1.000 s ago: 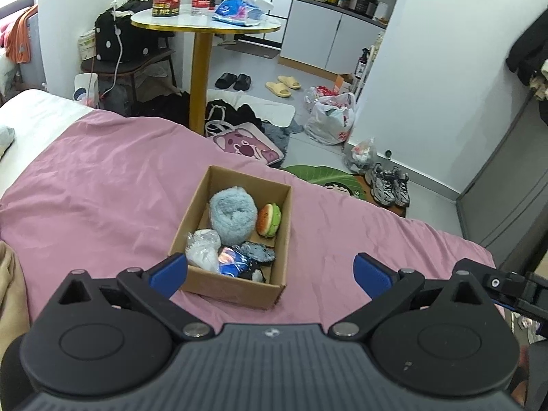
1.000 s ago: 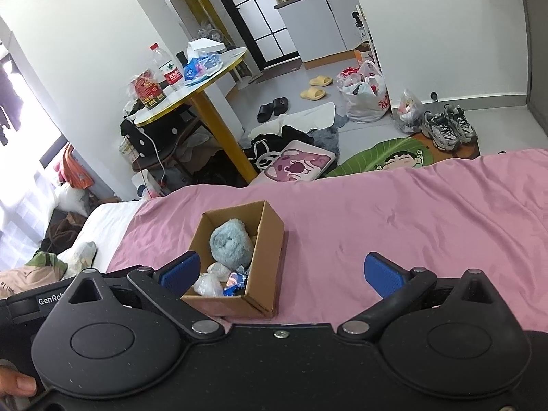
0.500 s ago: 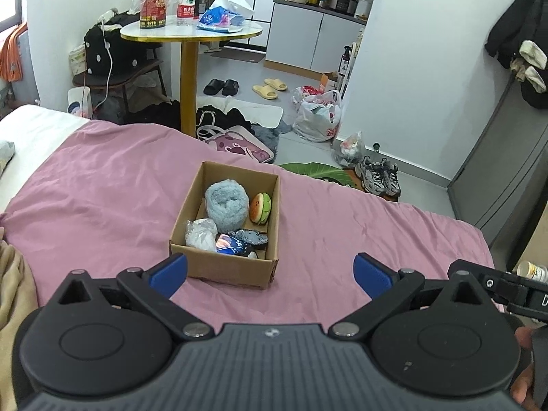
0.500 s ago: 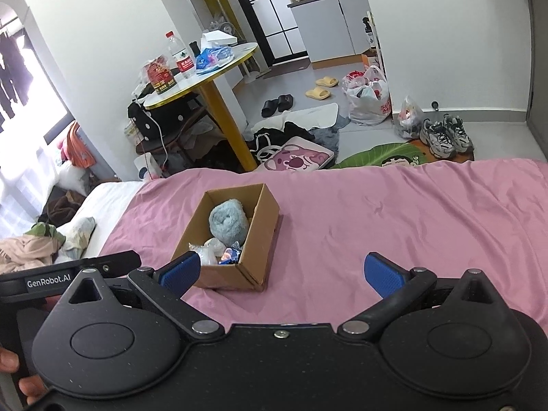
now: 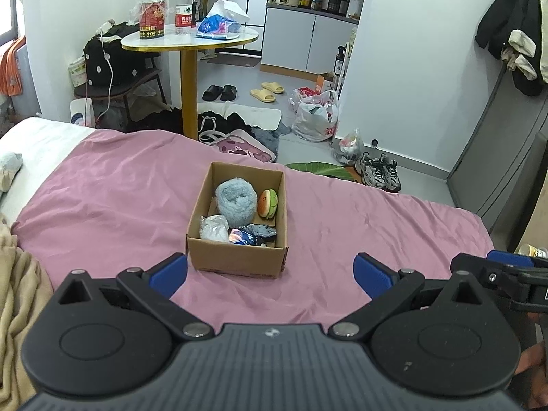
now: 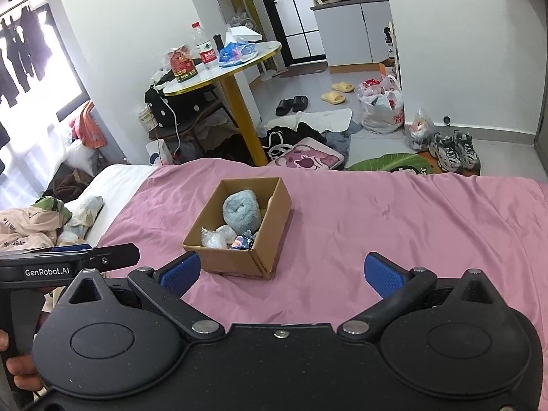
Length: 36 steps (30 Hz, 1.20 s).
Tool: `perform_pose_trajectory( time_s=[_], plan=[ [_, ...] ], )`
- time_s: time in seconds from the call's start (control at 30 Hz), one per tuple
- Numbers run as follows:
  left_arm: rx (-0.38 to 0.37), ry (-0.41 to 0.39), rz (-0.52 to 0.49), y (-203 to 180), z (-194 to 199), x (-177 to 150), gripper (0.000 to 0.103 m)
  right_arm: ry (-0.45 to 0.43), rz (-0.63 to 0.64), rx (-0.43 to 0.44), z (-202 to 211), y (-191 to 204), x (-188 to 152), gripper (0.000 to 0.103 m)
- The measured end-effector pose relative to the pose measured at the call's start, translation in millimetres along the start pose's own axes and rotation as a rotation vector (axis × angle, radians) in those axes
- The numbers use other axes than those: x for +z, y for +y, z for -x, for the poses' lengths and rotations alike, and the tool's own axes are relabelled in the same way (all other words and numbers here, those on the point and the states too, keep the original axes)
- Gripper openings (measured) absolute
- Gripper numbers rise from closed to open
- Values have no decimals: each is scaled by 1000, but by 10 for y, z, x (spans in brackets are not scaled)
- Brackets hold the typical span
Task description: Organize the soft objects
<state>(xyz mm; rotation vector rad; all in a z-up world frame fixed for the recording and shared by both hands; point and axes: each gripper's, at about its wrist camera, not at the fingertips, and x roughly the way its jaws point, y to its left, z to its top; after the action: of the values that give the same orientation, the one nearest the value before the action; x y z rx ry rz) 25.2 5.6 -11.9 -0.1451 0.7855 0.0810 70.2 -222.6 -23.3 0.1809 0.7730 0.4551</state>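
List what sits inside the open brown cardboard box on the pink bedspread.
The cardboard box holds a fluffy grey-blue ball, a burger-shaped plush, a clear plastic bag and a dark patterned bundle. Anything beneath them is covered.

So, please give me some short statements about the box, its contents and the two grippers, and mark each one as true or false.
1. The box stands on the pink sheet. True.
2. The left gripper is shut on the blue plush. False: it is open, holds nothing, and the blue plush lies in the box.
3. The burger toy lies beside the blue plush in the box. True.
4. The box is closed with flaps. False: its top is open.
5. The right gripper is open and empty. True.
6. The bottle lies on the bed. False: it stands upright on the round table.
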Motion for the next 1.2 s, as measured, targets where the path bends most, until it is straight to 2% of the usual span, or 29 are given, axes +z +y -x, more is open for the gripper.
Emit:
perform_pose_trajectory(
  time_s=[0.6, 1.2],
  plan=[
    [35, -31, -13, 68, 225, -54, 102, 0, 61, 48, 92, 195, -67, 103],
    [42, -20, -17, 95, 203, -80, 102, 10, 48, 29, 71, 164, -64, 103]
  ],
)
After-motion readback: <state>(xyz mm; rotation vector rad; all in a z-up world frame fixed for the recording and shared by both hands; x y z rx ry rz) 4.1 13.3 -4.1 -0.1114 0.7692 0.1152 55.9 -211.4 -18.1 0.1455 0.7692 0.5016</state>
